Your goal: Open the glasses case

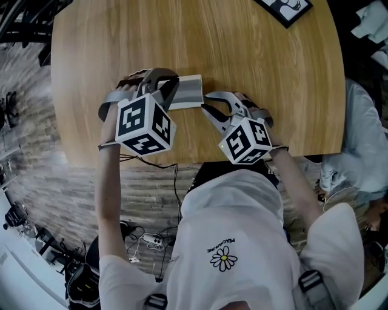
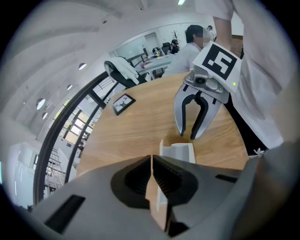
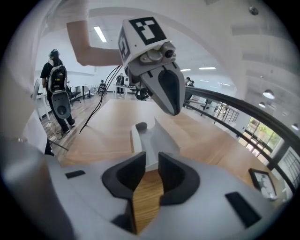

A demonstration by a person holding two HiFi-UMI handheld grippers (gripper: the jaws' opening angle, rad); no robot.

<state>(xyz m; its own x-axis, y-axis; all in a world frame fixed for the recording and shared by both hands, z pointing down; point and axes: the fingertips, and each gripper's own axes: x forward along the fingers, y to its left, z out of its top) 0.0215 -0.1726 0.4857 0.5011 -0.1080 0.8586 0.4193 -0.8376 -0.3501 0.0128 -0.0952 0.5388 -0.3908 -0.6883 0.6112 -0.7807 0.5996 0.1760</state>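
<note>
A grey glasses case (image 1: 189, 91) is held between my two grippers over the wooden table (image 1: 200, 36). My left gripper (image 1: 160, 81) sits at its left end. In the left gripper view the jaws (image 2: 152, 161) are shut on a thin pale flap (image 2: 159, 199) of the case, and the trough-shaped body (image 2: 178, 152) lies beyond. My right gripper (image 1: 207, 102) is at the right end. Seen from the right gripper, its pads (image 3: 150, 161) press on the case's near end (image 3: 151, 140). The left gripper (image 3: 169, 91) hangs over the far end.
A dark framed picture (image 1: 285, 7) lies at the table's far right corner, also visible as the frame (image 2: 123, 104). A person in a light shirt (image 1: 364, 139) stands at the table's right edge. The near table edge (image 1: 182, 162) runs just below both grippers.
</note>
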